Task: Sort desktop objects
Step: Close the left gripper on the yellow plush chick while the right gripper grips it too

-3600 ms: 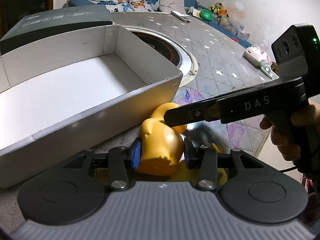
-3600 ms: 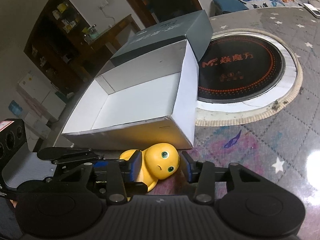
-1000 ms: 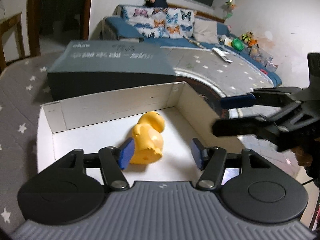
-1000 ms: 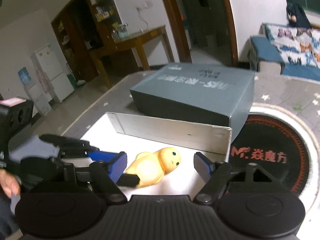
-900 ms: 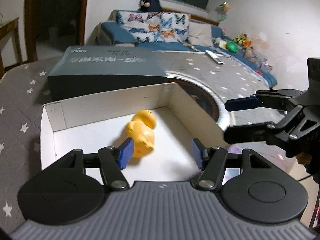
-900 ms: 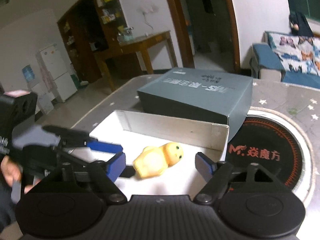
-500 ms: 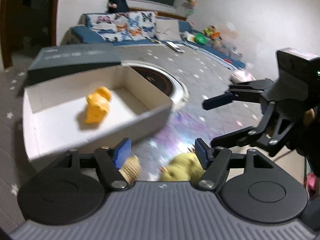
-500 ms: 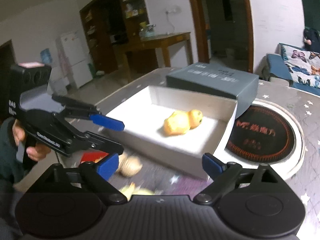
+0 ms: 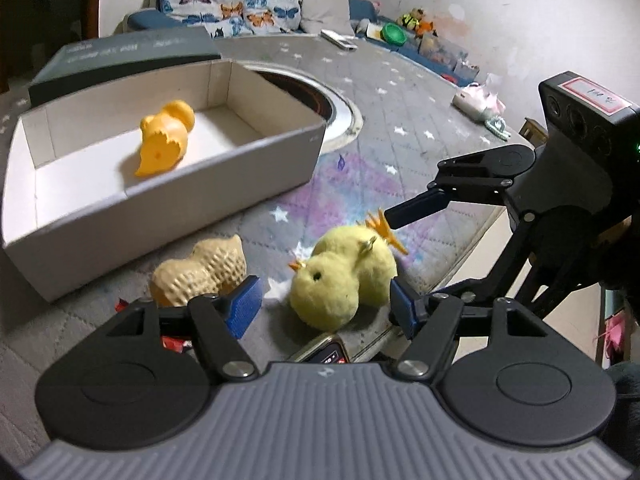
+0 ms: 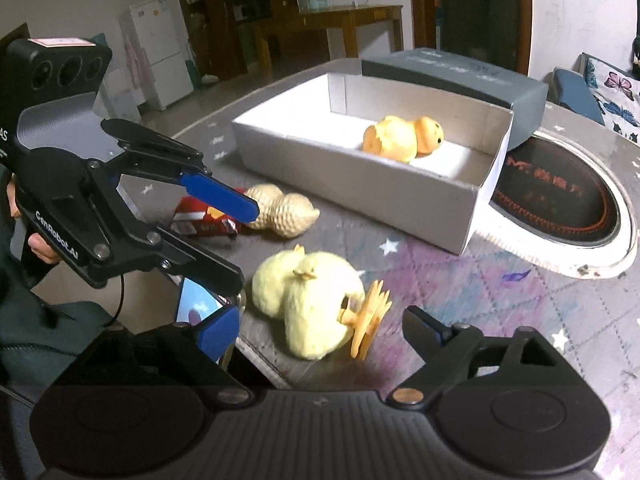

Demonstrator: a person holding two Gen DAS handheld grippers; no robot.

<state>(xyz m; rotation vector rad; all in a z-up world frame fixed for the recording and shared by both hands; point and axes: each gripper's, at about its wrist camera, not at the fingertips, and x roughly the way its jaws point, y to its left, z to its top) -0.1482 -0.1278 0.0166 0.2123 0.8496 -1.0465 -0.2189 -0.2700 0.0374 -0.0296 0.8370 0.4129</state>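
An orange rubber duck (image 9: pixel 164 142) lies inside the open white box (image 9: pixel 224 184); it also shows in the right wrist view (image 10: pixel 402 136), in the box (image 10: pixel 360 184). A pale yellow plush chick (image 9: pixel 342 272) lies on the table near its front edge, between the open fingers of my left gripper (image 9: pixel 324 306). My right gripper (image 10: pixel 320 330) is open around the same chick (image 10: pixel 308 300) from the other side. A tan peanut-shaped toy (image 9: pixel 200 274) lies left of the chick, also in the right wrist view (image 10: pixel 280 210). Both grippers are empty.
A red snack packet (image 10: pixel 200 218) lies by the peanut toy. A phone (image 10: pixel 198 304) lies at the table edge. A dark grey box lid (image 10: pixel 456 74) stands behind the white box. A round induction hob (image 10: pixel 560 200) is set in the table.
Both grippers let go of the orange duck, left it in the box and pulled back to the table's front edge. They now hover open around the plush chick.
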